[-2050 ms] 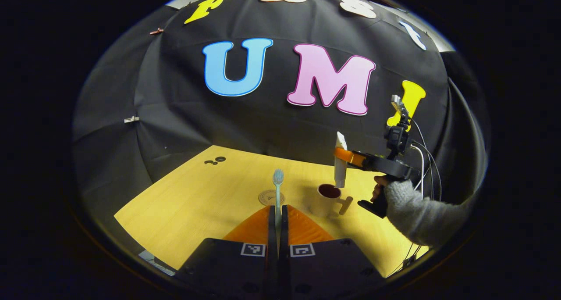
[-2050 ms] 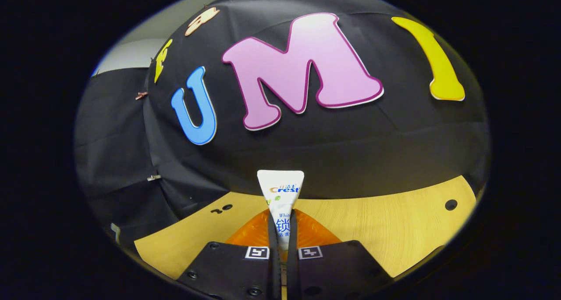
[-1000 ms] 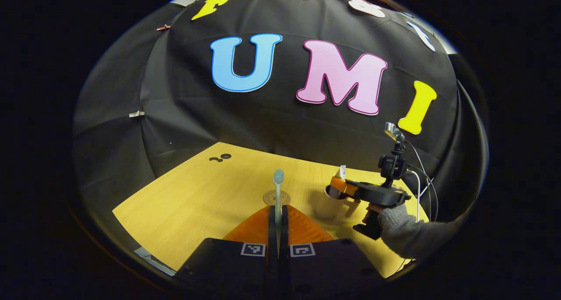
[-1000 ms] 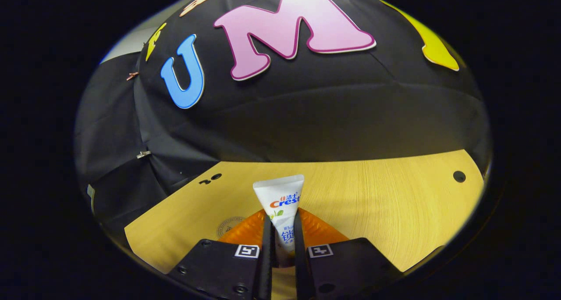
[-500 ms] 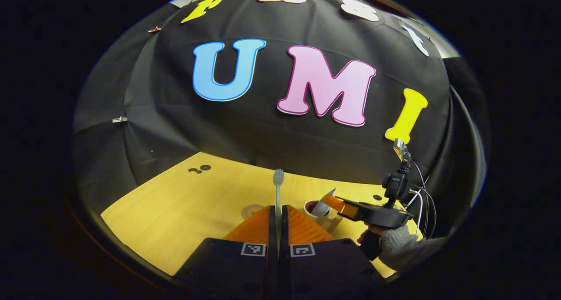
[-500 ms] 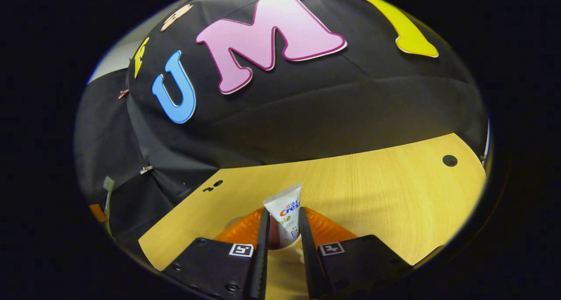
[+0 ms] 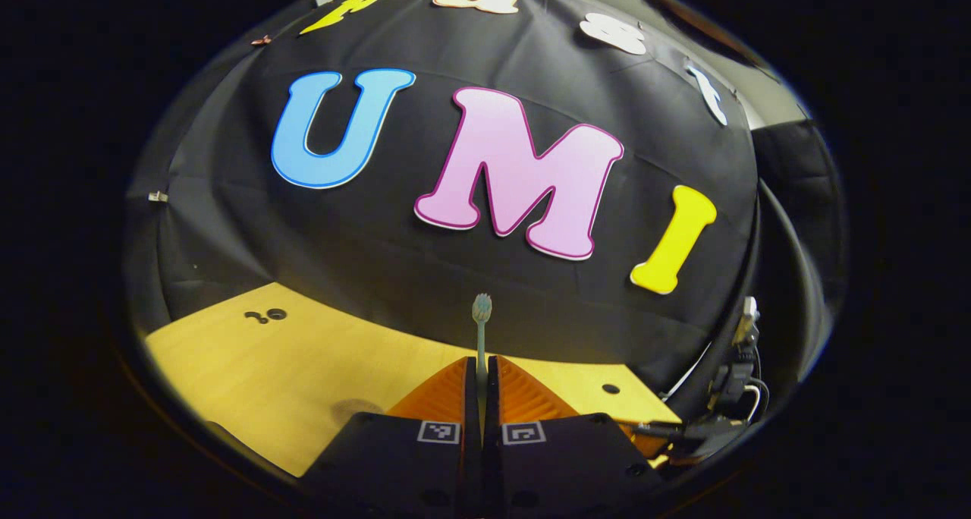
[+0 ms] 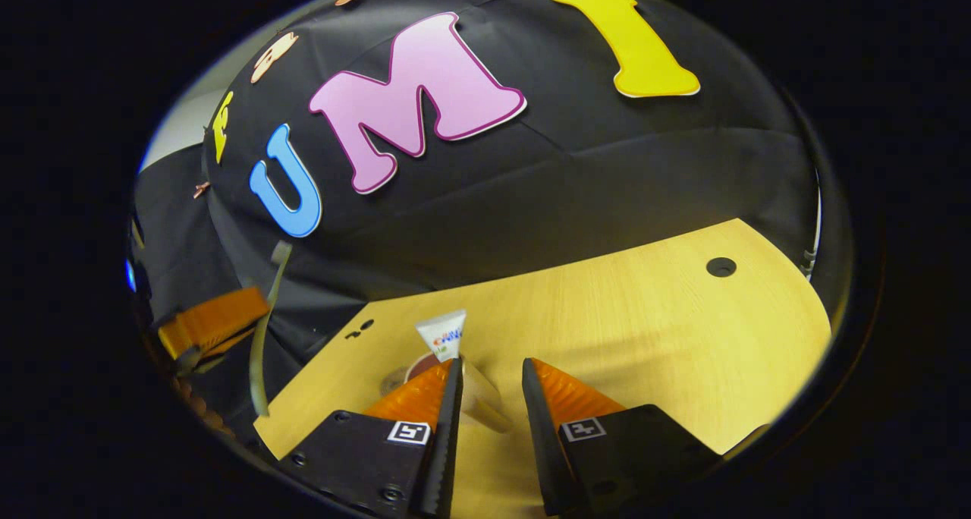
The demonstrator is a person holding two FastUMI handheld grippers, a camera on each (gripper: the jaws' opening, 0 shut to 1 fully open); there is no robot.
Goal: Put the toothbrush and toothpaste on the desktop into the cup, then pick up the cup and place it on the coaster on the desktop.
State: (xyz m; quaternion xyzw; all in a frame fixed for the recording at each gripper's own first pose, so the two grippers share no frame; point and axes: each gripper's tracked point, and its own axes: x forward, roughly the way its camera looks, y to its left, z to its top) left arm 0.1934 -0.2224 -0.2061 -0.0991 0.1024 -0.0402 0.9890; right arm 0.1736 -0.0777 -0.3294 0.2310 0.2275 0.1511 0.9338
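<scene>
Between the left gripper's [image 7: 480, 397] closed fingers the toothbrush [image 7: 481, 329] stands bristles-up, so it should be carried over the cup [image 8: 463, 390], where the paste [image 8: 442, 334] already leans, and lowered handle-first past the right gripper's [image 8: 485, 386] parted, empty fingers.

dim booth, desktop [image 8: 645, 329] brightly lit, strong fisheye warp, blur at left edge.
</scene>
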